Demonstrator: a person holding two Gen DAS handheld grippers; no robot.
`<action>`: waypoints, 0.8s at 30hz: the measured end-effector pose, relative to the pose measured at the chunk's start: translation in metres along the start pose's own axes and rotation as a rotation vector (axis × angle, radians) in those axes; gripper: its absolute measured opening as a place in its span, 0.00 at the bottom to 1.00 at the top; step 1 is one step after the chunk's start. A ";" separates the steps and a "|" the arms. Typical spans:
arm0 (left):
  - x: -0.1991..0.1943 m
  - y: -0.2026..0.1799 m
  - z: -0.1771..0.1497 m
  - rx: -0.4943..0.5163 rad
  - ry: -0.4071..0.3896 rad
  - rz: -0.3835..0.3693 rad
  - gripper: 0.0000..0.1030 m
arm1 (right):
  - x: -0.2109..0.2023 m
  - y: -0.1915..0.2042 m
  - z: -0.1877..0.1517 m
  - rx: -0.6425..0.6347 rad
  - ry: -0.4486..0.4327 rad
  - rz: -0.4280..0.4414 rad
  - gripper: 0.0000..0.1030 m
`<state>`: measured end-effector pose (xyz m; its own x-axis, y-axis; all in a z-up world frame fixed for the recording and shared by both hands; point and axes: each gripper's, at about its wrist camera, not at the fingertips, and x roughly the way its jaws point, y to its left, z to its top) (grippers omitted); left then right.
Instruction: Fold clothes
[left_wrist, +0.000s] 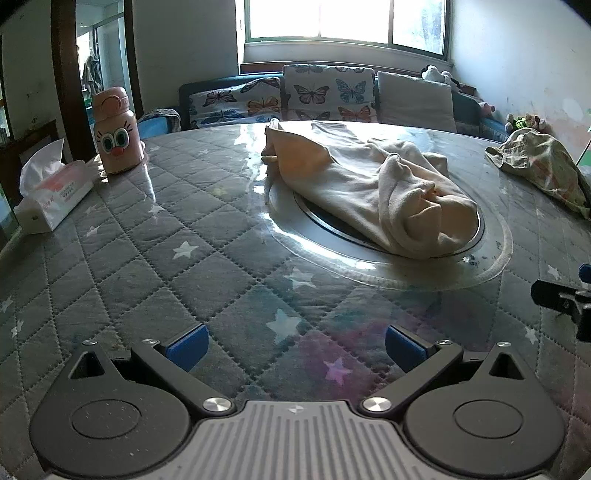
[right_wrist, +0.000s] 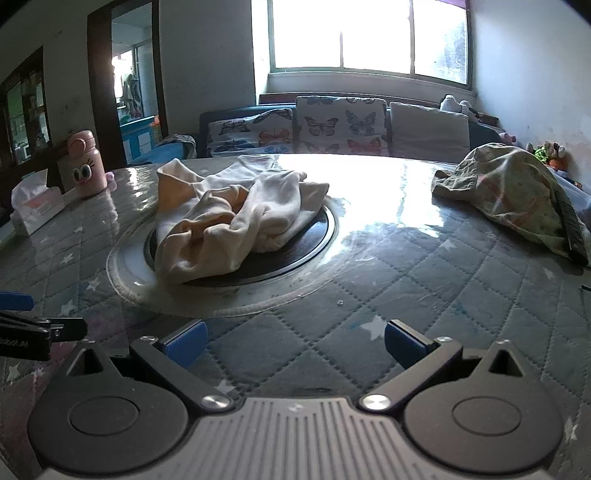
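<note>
left gripper (left_wrist: 294, 345): fingers spread, holding nothing
right gripper (right_wrist: 294, 343): fingers spread, holding nothing
cream garment (right_wrist: 236, 208): crumpled
tissue box (left_wrist: 55, 199): left of garment, print unreadable

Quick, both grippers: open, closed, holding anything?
Left gripper: open, empty, short of the crumpled cream garment.
Right gripper: open, empty.

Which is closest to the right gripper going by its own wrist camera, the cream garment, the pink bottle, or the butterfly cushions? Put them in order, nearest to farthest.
From the right gripper, both jaws open and empty:
1. Cream garment, crumpled over the round inset at the table's middle, ahead and slightly left.
2. Pink bottle, upright near the table's far left edge.
3. Butterfly cushions, on the sofa beyond the table, under the window.
</note>
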<state>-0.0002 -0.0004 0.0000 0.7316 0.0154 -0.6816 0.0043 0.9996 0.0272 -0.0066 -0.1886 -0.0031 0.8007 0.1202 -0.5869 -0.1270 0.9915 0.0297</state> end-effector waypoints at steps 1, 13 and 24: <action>0.000 -0.001 0.000 -0.001 0.001 -0.001 1.00 | 0.000 -0.001 0.000 0.001 0.000 0.000 1.00; -0.003 -0.008 -0.003 -0.003 0.006 -0.006 1.00 | -0.002 0.015 -0.003 -0.014 0.023 0.011 1.00; -0.006 -0.011 -0.005 0.003 0.008 -0.001 1.00 | -0.007 0.019 -0.004 -0.019 0.024 0.013 1.00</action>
<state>-0.0078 -0.0118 0.0003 0.7258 0.0150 -0.6877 0.0070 0.9995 0.0292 -0.0171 -0.1704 -0.0017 0.7845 0.1311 -0.6061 -0.1482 0.9887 0.0221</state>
